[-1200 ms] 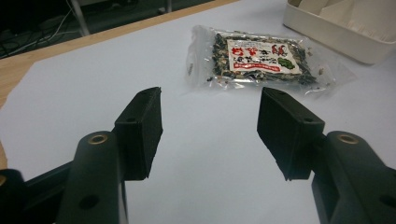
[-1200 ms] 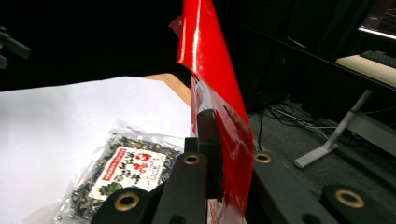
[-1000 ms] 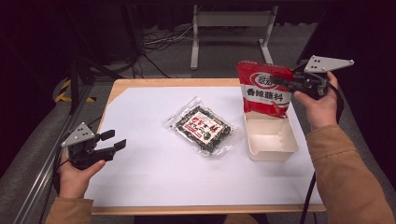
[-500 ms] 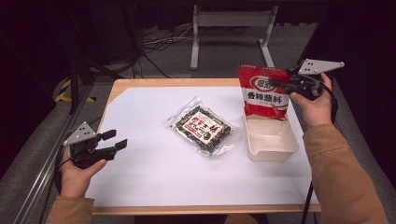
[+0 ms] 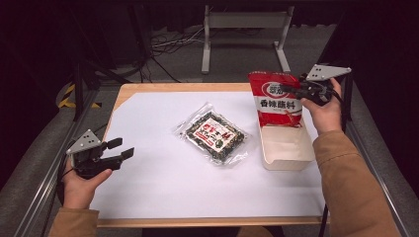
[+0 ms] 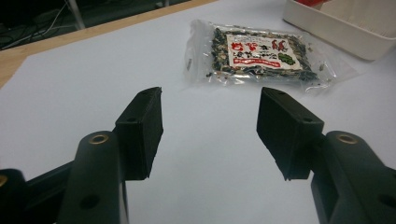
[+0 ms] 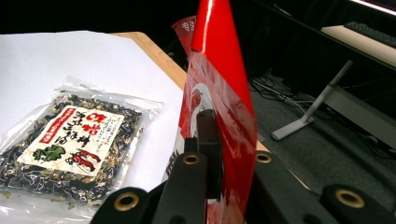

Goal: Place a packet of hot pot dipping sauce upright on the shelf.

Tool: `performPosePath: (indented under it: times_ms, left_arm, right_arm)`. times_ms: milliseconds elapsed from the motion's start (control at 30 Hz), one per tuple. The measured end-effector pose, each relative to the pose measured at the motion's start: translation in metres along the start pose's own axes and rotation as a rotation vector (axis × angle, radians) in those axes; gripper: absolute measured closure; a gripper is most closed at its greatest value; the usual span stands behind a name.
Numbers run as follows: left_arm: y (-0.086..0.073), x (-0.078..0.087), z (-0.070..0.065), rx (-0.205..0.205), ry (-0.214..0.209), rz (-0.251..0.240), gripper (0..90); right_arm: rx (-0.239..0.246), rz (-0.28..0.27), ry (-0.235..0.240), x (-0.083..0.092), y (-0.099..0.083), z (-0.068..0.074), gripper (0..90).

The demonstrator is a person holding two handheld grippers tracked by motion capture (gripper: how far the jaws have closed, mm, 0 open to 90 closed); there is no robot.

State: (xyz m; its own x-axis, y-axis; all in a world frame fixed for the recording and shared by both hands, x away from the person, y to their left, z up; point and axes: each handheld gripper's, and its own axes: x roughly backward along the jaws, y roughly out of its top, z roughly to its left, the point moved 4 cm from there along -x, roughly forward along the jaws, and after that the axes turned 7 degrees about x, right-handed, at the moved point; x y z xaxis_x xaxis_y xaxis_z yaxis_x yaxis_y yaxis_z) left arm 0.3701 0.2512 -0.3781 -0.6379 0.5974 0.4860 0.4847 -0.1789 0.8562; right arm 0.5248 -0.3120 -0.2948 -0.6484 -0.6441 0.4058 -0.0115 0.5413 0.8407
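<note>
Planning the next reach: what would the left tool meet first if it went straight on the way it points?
Probably the clear packet of dried greens; the left tool stands open, with bare white sheet between them.

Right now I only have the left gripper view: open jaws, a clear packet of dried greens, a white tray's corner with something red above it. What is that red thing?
Observer: A red seasoning pouch, held upright with its bottom edge inside the far end of the white tray.
Operator: Held by what?
Observer: The right gripper is shut on the pouch's edge near the top; in its own view the red film sits pinched between the jaws.
Operator: Is the dried greens packet touching the tray?
Observer: From the high view, the dried greens packet lies flat on the white sheet just beside the tray, its clear edge close to the wall; contact I cannot tell.
</note>
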Motion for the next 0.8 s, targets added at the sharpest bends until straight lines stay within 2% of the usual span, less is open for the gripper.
performPosePath:
  times_ms: [233,400,500,533,567,667,800]
  left_arm:
    - [0.000,0.000,0.000,0.000,-0.002,0.000,41.6]
    - [0.001,-0.001,0.000,-0.010,-0.005,0.002,41.6]
    - [0.001,-0.002,0.000,-0.011,-0.006,0.000,41.6]
    - [0.001,-0.002,-0.001,0.000,-0.008,0.004,41.6]
    - [0.002,-0.002,-0.001,-0.009,-0.008,0.003,41.6]
    - [0.002,-0.004,-0.002,-0.015,-0.011,0.004,41.6]
    - [0.003,-0.006,-0.003,-0.015,-0.015,0.007,41.6]
  right_arm:
    - [-0.022,-0.006,0.004,-0.004,-0.010,0.003,88.2]
    - [-0.050,0.002,0.000,-0.001,-0.016,0.007,85.3]
    - [-0.048,0.013,-0.004,0.002,-0.018,0.008,84.5]
    - [-0.047,0.021,-0.009,0.003,-0.019,0.009,83.9]
    - [-0.051,0.042,-0.014,0.005,-0.022,0.009,83.7]
    - [-0.083,0.064,-0.024,0.010,-0.033,0.010,85.6]
    - [-0.102,0.097,-0.033,0.012,-0.044,0.011,86.5]
